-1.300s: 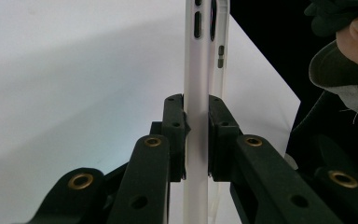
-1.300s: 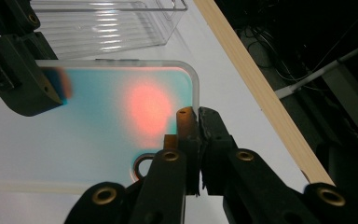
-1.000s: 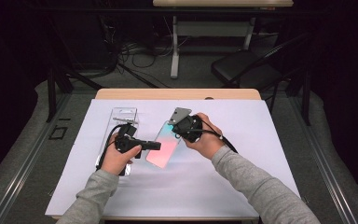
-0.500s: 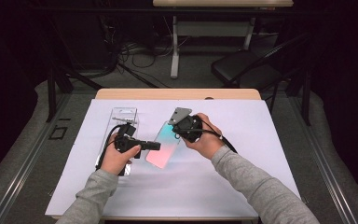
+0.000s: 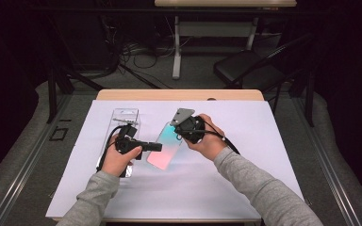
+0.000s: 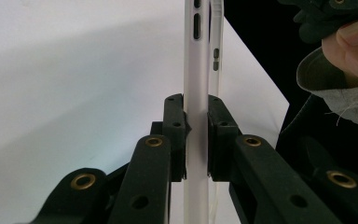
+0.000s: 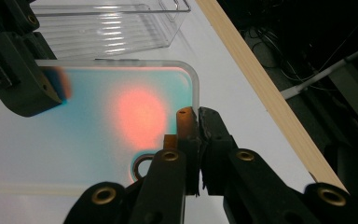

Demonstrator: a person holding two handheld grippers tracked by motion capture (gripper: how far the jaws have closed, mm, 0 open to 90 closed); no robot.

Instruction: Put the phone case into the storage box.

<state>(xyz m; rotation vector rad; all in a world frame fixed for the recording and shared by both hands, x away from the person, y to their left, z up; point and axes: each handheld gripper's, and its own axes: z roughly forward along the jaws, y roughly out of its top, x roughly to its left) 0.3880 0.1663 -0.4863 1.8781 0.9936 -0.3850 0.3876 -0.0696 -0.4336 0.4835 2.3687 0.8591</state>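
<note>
While both tools are clamped, the work sits between them: the left gripper [image 5: 156,147] has its jaws shut on the white phone [image 6: 196,116], pinching it across its thin edge, and the right gripper [image 5: 178,127] is closed on the rim of the clear case [image 7: 193,88] with the teal-and-pink tint. In the left gripper view the phone stands edge-on between the pads, its side buttons further up, with the case edge just beside it, apart along the visible stretch. That split grip reads as one tool steadying the phone while the other works the case on or off; which of the two I cannot tell.

From the high view the phone and case [image 5: 166,146] are held together low over the white table cover [image 5: 264,141], near its middle. Their long axis runs diagonally, the far end toward the right gripper, the near end low and left of it. Just left lies a clear plastic bin [image 5: 125,115], behind the left hand [image 5: 118,160]
</note>
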